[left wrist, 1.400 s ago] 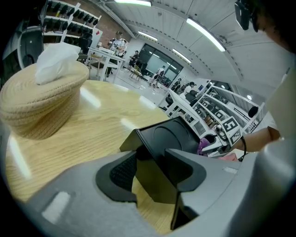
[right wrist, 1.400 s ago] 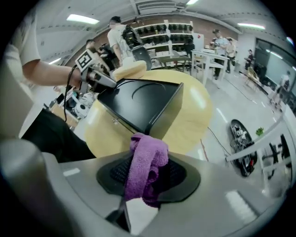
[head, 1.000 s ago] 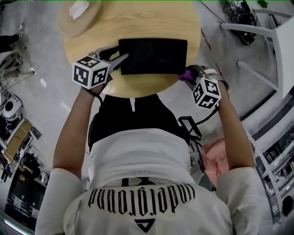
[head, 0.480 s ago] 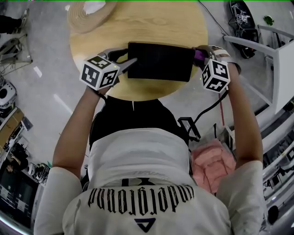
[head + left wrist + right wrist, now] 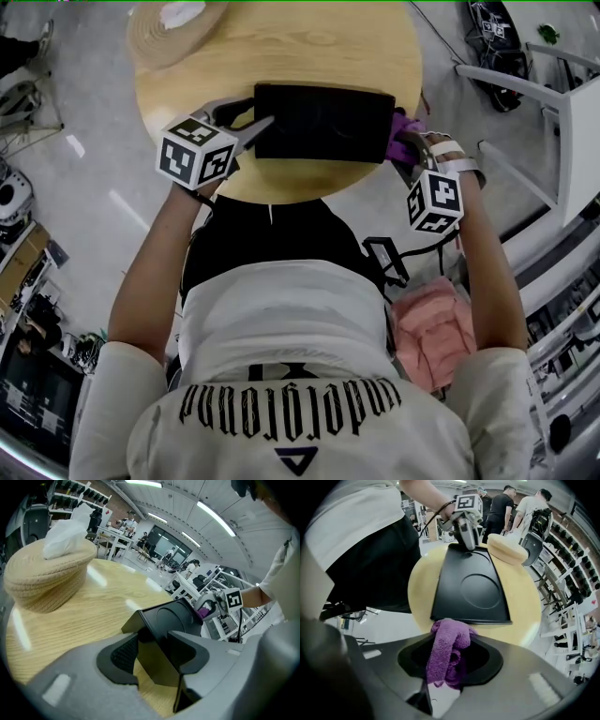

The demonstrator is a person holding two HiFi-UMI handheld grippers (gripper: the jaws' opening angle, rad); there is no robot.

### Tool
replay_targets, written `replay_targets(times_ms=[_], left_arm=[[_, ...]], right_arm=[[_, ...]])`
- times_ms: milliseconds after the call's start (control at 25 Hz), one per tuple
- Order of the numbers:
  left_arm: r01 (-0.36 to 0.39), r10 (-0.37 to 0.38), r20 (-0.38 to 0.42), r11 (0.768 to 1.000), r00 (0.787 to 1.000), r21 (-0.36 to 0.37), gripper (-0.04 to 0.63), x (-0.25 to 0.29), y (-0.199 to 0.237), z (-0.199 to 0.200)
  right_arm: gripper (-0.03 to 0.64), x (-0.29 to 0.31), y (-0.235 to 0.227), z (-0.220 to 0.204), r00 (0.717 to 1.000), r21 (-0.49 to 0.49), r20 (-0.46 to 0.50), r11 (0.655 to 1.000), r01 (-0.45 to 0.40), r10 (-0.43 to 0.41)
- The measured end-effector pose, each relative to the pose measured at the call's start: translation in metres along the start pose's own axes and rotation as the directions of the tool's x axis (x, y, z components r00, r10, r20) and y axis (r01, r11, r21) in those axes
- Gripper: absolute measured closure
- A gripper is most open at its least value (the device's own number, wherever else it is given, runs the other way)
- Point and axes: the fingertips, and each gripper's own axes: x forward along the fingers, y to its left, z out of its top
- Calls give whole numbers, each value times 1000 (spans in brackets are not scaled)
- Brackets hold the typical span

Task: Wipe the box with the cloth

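Down the right end of the black box (image 5: 323,122) the right gripper (image 5: 405,150) has slid toward the lower frame, jaws clenched on the purple cloth (image 5: 401,131), which seems to touch that end. The box lies mid-frame on the round wooden table (image 5: 281,47); the left gripper (image 5: 246,122) clamps its left end. Wiping looks under way, with the top and other sides likely left. The woven basket (image 5: 164,33) at upper left is well apart, and nothing blocks.
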Motion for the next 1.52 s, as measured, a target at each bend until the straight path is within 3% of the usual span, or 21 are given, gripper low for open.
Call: replay_targets(times_ms=[120, 240, 480, 680, 800, 960, 1280, 1520], left_arm=[[-1, 1, -2, 1000, 1000, -1, 385, 0, 0, 0], [2, -2, -5, 1000, 1000, -1, 387, 1, 0, 0], [21, -21, -15, 1000, 1000, 1, 385, 1, -1, -1], [26, -26, -18, 1000, 1000, -6, 385, 1, -1, -1], [24, -24, -15, 1000, 1000, -9, 385, 1, -1, -2], [26, -26, -8, 1000, 1000, -14, 385, 1, 0, 0], [14, -14, -11, 1000, 1000, 1, 385, 0, -1, -1], [26, -26, -20, 1000, 999, 4, 385, 1, -1, -2]], right_arm=[[476, 4, 32, 3, 998, 21, 28, 998, -65, 65], [476, 13, 36, 1, 996, 7, 29, 996, -90, 90], [474, 33, -16, -12, 999, -89, -23, 995, -49, 47], [474, 41, -80, -20, 999, -85, -34, 996, 29, -32], [474, 34, -91, -19, 998, -74, -25, 995, 62, -64], [474, 19, -68, -13, 999, -30, 1, 998, 48, -48], [474, 21, 27, -1, 998, -67, 9, 996, -64, 65], [472, 26, 28, -2, 997, -101, -10, 992, -82, 82]])
